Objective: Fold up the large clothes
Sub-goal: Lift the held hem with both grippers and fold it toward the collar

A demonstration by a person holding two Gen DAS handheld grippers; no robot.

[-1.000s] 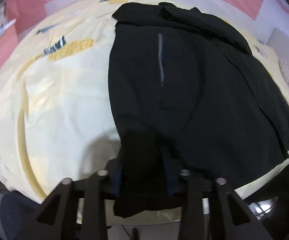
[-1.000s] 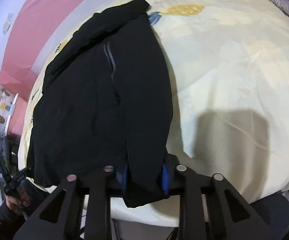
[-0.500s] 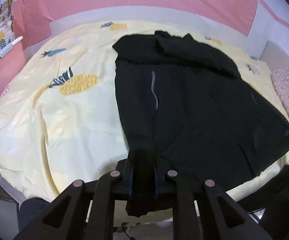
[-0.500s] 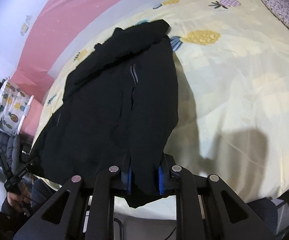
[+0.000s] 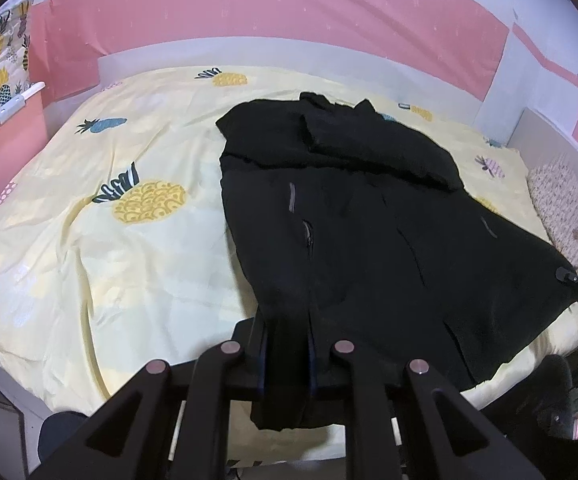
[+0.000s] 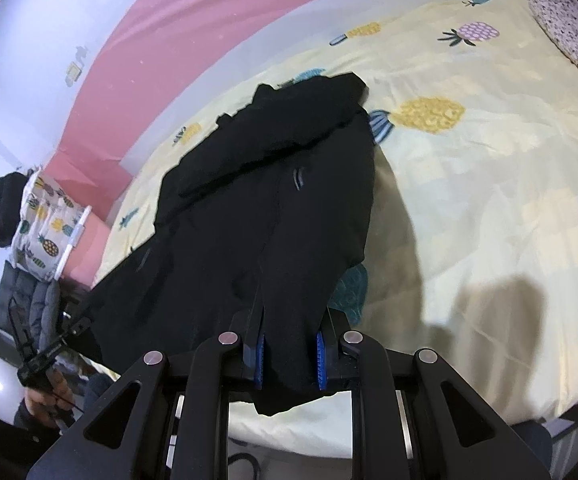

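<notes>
While the jacket [image 5: 353, 216] lies spread on the bed [image 5: 89, 240], the left gripper [image 5: 287, 356] pinches its near hem left of the zip and the right gripper [image 6: 291, 356] pinches the hem's right corner, both at the bed's near edge

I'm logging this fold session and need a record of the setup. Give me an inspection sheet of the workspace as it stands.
Surface: bed with a yellow pineapple-print sheet, lightly wrinkled.
Job's things: black jacket spread on the sheet, its near hem lifted at two corners, its far part bunched; a zipper shows.
Clutter: speckled cushion at the bed's edge.
Grippers: left gripper shut on the jacket hem; right gripper shut on the hem's other corner, cloth hanging below both.
Cables: a dark loop below the bed's edge in the right wrist view, too unclear to call.
Surroundings: pink and white wall; pineapple-print fabric bin; grey quilted garment.
</notes>
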